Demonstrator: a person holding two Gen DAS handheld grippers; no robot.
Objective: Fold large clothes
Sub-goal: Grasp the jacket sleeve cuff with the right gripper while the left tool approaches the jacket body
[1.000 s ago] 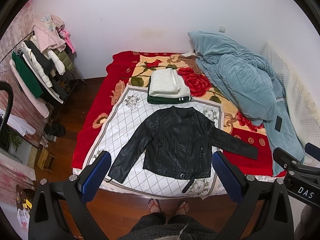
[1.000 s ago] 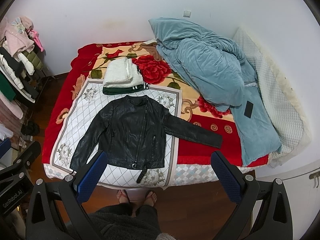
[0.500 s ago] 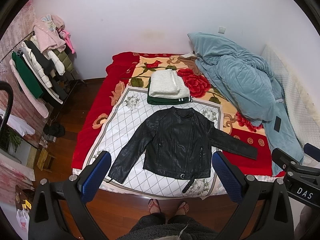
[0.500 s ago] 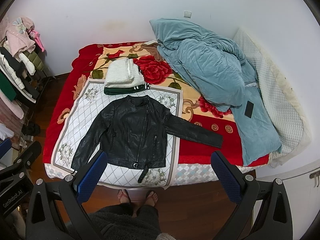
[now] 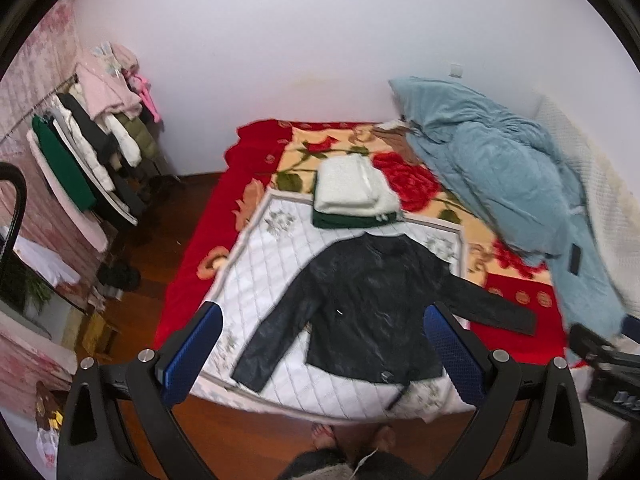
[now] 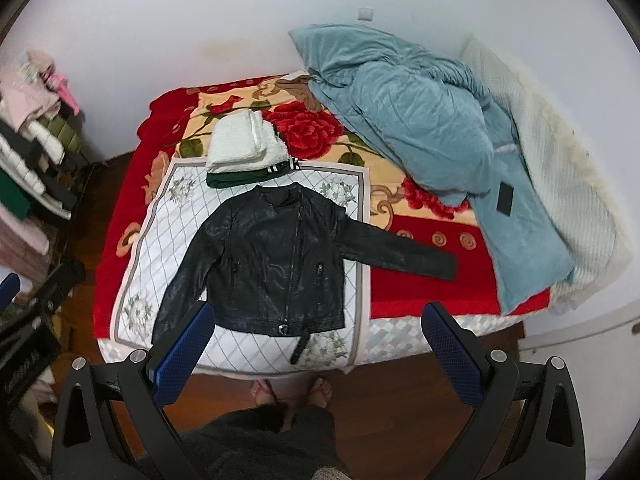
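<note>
Black leather zip jacket (image 6: 276, 264) lies flat, front up, sleeves spread, on the white quilted mat (image 6: 188, 216) at the foot of the bed (image 6: 120, 216). Left gripper (image 5: 320, 356) and right gripper (image 6: 316, 350) both spread wide, holding nothing, above the bed edge. Folded white and green clothes stack (image 6: 244, 152) just beyond the collar.

Right hand-held gripper (image 6: 318, 350): fingers spread wide, holding nothing, above the bed's (image 6: 420, 326) near edge.
Black jacket (image 6: 276, 264): flat ahead, sleeves spread.
Folded stack (image 6: 248, 152): beyond the jacket's collar.
Blue duvet (image 6: 420, 120): ahead, right.
</note>
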